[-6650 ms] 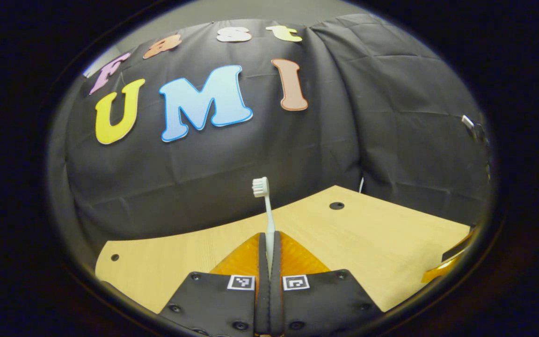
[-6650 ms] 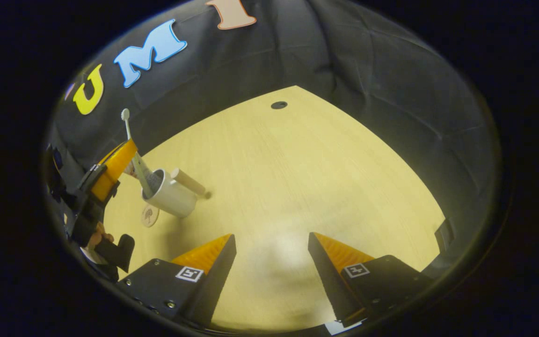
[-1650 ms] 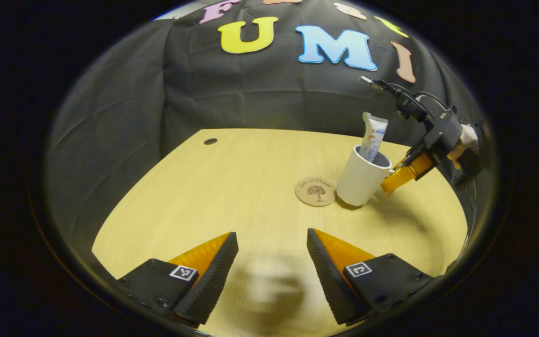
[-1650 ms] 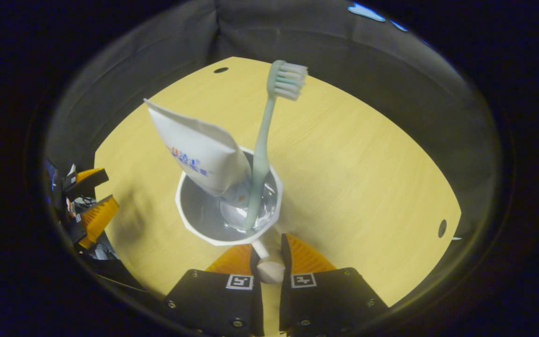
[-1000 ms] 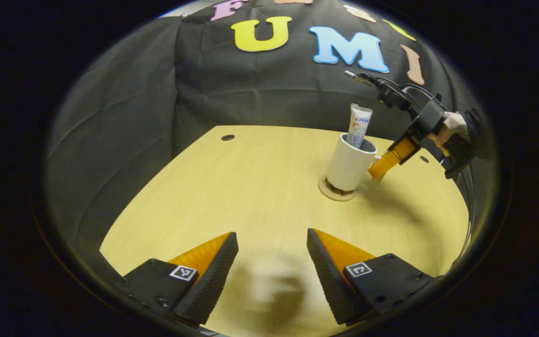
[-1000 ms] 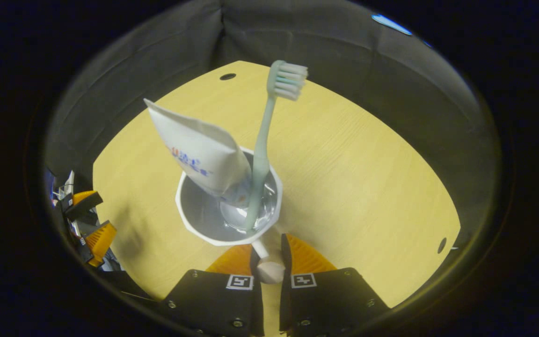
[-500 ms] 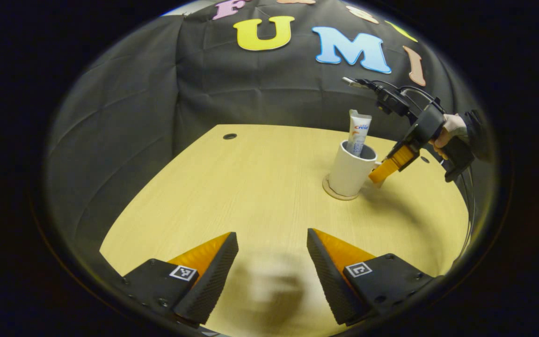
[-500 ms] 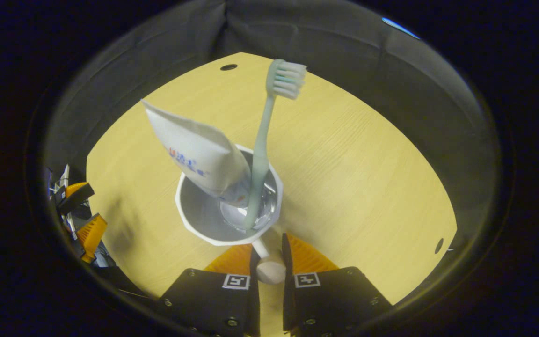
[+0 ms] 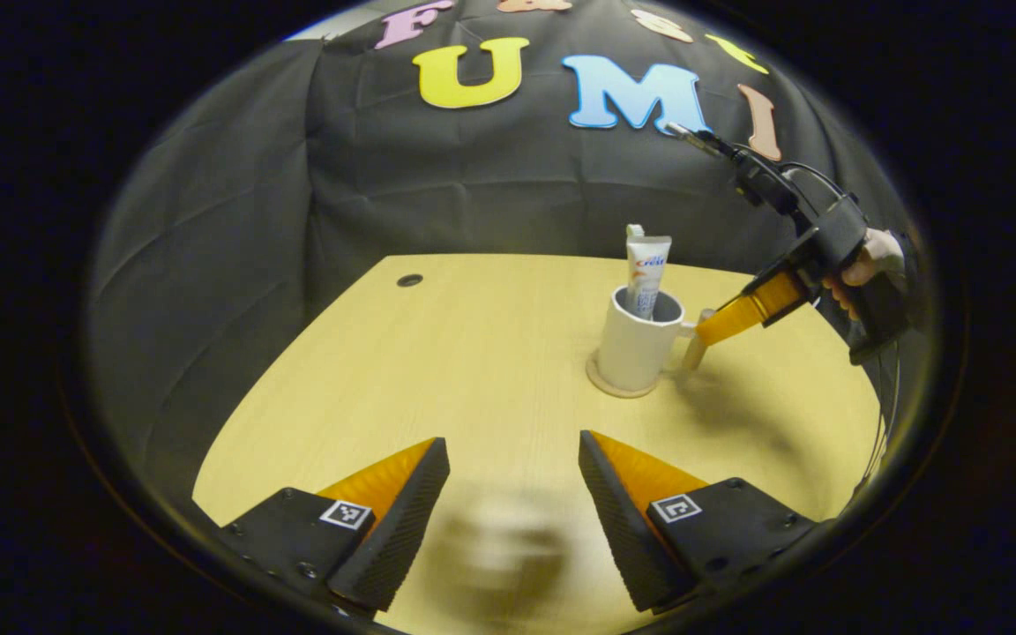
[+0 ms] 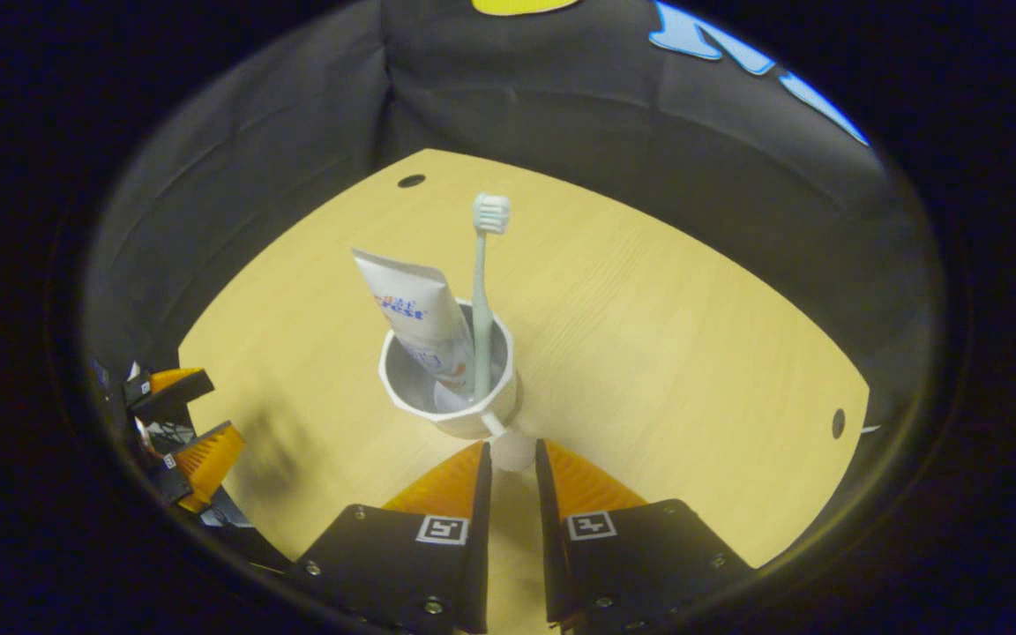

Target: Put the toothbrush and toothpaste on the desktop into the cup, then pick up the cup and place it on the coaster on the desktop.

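A: Where does the cup (image 9: 636, 344) sit?

B: Upright on the coaster (image 9: 612, 386), on the far right part of the bench (image 9: 437, 353). The toothpaste (image 10: 415, 317) and toothbrush (image 10: 480, 291) both stand inside it, leaning on the rim.

A: And its handle (image 10: 508, 441)?

B: It sticks out sideways from the cup wall, long axis pointing straight back at the right gripper (image 10: 512, 459). In the right gripper view the knob end sits at the mouth of the jaws, which stand slightly apart; I see a thin gap on each side, so I judge they are not pressing on it.

A: So the coming move?

B: A straight pull back along the handle's axis, I'd say, away from the cup. A sideways drift could catch the knob and tip the cup off the coaster.

A: The other gripper?

B: The left gripper (image 9: 512, 481) hangs low over the near bench, jaws wide apart with nothing between them, well apart from the cup. The right 1 is far nearer.
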`<state>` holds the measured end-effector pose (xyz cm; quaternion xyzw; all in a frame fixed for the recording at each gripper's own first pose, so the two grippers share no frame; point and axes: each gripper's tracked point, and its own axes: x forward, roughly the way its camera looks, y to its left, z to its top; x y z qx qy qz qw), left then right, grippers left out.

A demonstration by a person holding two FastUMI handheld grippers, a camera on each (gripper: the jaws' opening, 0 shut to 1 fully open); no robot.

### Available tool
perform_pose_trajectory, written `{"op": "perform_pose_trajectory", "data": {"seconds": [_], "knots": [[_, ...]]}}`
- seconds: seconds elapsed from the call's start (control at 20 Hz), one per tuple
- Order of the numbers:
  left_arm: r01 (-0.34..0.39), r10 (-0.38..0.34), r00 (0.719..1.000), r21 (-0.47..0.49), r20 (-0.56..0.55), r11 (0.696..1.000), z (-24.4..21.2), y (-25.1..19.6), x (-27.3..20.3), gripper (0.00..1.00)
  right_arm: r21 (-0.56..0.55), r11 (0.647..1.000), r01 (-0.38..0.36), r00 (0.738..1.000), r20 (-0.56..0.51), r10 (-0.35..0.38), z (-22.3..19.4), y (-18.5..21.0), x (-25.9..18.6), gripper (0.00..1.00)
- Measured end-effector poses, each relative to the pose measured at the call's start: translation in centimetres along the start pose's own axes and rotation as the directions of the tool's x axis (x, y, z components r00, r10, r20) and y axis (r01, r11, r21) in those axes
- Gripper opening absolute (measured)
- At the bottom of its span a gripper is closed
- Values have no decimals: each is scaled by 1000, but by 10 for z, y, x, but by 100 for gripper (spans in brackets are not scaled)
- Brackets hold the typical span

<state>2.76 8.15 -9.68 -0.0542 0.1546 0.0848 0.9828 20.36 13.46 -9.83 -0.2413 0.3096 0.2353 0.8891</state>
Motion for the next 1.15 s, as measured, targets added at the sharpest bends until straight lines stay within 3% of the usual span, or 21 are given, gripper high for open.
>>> {"op": "perform_pose_trajectory", "data": {"seconds": [0.3, 0.55, 0.8, 1.05, 1.1, 1.15], "knots": [[83, -89, 993, 79, 79, 993, 58, -42, 5, 99, 151, 987, 51, 988, 139, -73, -7, -9, -48, 25], [154, -174, 970, 123, 172, 980, 120, -85, -4, 99, 179, 973, 143, 944, 271, -189, 2, -21, -96, 24], [198, -243, 925, 176, 291, 964, 186, -124, -26, 99, 298, 942, 155, 864, 422, -276, 29, -27, -156, 24], [226, -290, 848, 192, 444, 955, 237, -144, -61, 100, 362, 910, 202, 752, 538, -381, 47, -40, -207, 27], [229, -295, 836, 194, 463, 954, 244, -145, -67, 94, 362, 907, 214, 739, 548, -393, 48, -37, -208, 31], [227, -294, 826, 194, 480, 954, 251, -146, -73, 94, 363, 904, 228, 721, 561, -407, 50, -33, -216, 27]]}}
